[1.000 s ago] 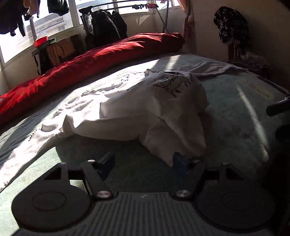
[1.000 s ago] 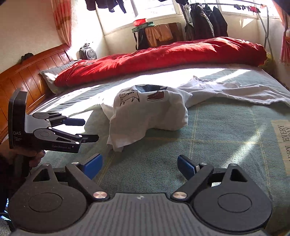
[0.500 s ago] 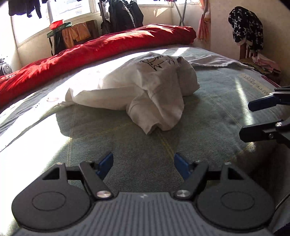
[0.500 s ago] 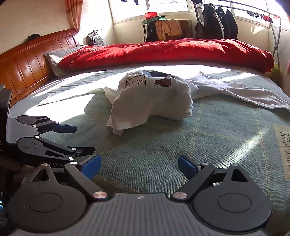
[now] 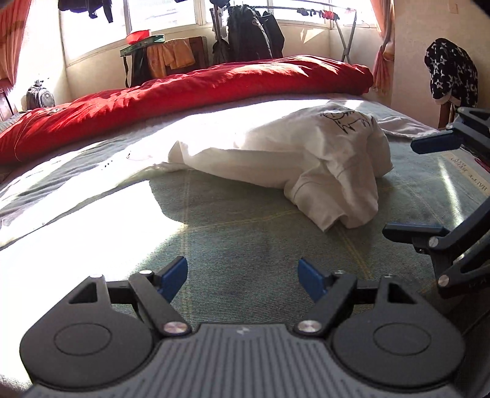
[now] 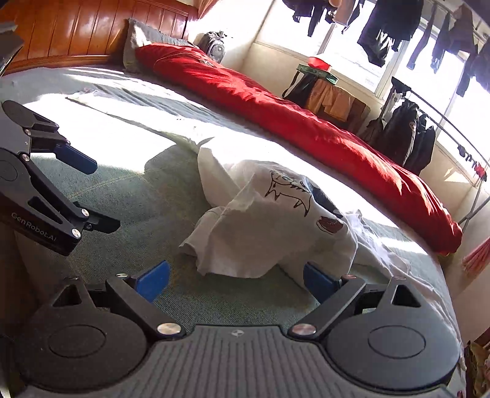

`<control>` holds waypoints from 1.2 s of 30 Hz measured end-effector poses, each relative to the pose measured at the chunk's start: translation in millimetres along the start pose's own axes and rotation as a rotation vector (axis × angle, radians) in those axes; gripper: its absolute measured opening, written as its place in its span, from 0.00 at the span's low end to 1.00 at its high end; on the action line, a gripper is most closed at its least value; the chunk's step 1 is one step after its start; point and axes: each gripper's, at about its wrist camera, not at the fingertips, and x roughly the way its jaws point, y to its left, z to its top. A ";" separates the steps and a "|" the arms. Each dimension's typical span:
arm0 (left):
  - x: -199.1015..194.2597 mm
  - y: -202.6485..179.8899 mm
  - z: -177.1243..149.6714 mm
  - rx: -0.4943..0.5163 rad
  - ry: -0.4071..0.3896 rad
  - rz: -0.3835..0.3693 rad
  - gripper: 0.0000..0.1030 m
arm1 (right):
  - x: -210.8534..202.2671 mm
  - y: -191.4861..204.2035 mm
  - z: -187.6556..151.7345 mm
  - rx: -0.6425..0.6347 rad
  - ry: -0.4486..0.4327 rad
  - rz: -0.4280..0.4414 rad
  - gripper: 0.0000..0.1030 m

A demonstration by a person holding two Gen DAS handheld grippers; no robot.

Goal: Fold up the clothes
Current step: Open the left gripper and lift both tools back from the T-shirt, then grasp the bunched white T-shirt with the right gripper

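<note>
Left wrist view: the left gripper (image 5: 243, 275) fills the bottom of the frame, its blue pads (image 5: 171, 277) apart and the jaws opening, with only the green bed cover (image 5: 245, 232) between them. A crumpled white T-shirt (image 5: 321, 165) lies right of centre on the cover, well ahead of the pads, its line drawing (image 5: 346, 121) facing up at the upper right of the heap. The right gripper (image 5: 416, 186) enters from the right edge, its two fingers spread wide and bare, near the T-shirt but not touching it. A red quilt (image 5: 183, 101) runs across the upper half of the frame, and dark clothes hang on a rack (image 5: 254, 33) before the window at top centre. Right wrist view: the frame is tilted. The right gripper (image 6: 237, 280) sits at the bottom with its blue pads (image 6: 154, 280) wide apart; the T-shirt (image 6: 275, 226) heaps at centre, its lower edge just beyond and between the pads, the right pad beside the cloth, contact not discernible. The left gripper (image 6: 96, 196) reaches in from the left edge, fingers parted and empty. The quilt (image 6: 306, 122) crosses diagonally from upper left to right, and a wooden headboard (image 6: 76, 27) occupies the upper left corner.
</note>
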 end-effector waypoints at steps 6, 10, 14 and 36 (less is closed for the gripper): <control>7.6 21.4 -3.6 -0.060 0.003 0.014 0.77 | 18.6 51.0 14.1 -0.442 -0.063 -0.148 1.00; 9.7 27.7 -6.8 -0.080 -0.001 -0.004 0.77 | 50.7 61.8 13.9 -0.596 0.001 -0.199 1.00; 10.5 28.1 -9.0 -0.070 -0.013 -0.035 0.77 | 71.4 67.3 7.3 -0.695 0.035 -0.272 1.00; 51.9 -22.2 27.0 0.186 -0.246 -0.163 0.77 | 35.4 -15.5 71.0 -0.376 -0.208 -0.327 1.00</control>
